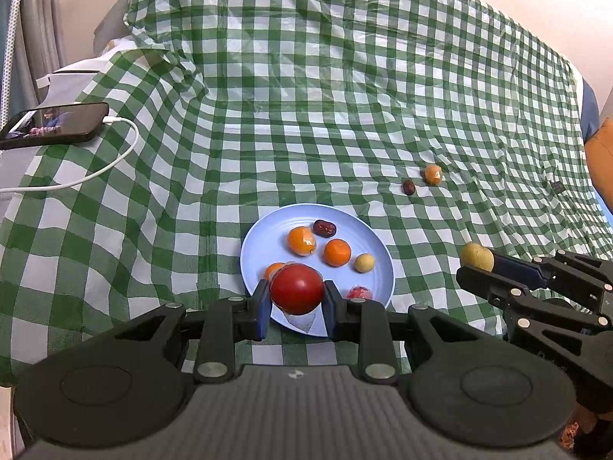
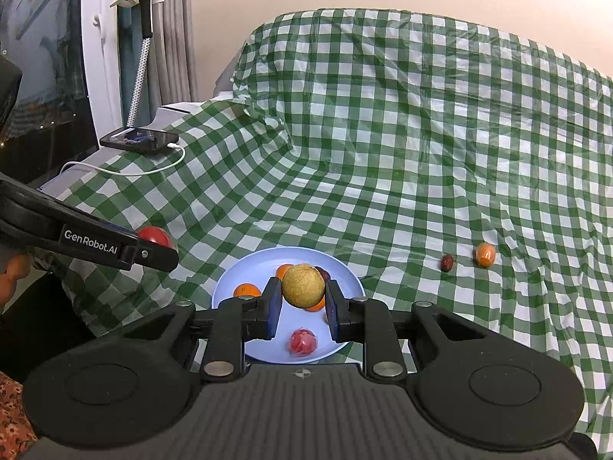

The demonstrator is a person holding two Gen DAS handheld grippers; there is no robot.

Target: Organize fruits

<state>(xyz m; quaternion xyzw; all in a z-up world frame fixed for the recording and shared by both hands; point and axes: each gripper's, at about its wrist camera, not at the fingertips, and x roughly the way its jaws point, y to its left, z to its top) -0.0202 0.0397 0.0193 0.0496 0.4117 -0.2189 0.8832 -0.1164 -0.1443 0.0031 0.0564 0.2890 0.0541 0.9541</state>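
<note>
My left gripper (image 1: 295, 291) is shut on a red tomato-like fruit (image 1: 297, 287) in clear wrap, held over the near rim of the light blue plate (image 1: 264, 245). On that plate lie two orange fruits (image 1: 302, 240), a dark date (image 1: 325, 228), a small yellow fruit (image 1: 364, 262) and a wrapped red fruit (image 1: 360, 293). My right gripper (image 2: 302, 293) is shut on a yellow-green round fruit (image 2: 303, 285) above the plate (image 2: 237, 280). On the cloth to the right lie a date (image 2: 446, 263) and a wrapped orange fruit (image 2: 485, 254).
A green-and-white checked cloth (image 1: 345, 96) covers the surface and rises over a hump behind. A phone (image 1: 53, 124) with a white charging cable (image 1: 115, 161) lies at the left edge. A curtain and a stand (image 2: 141, 38) are beyond the left edge.
</note>
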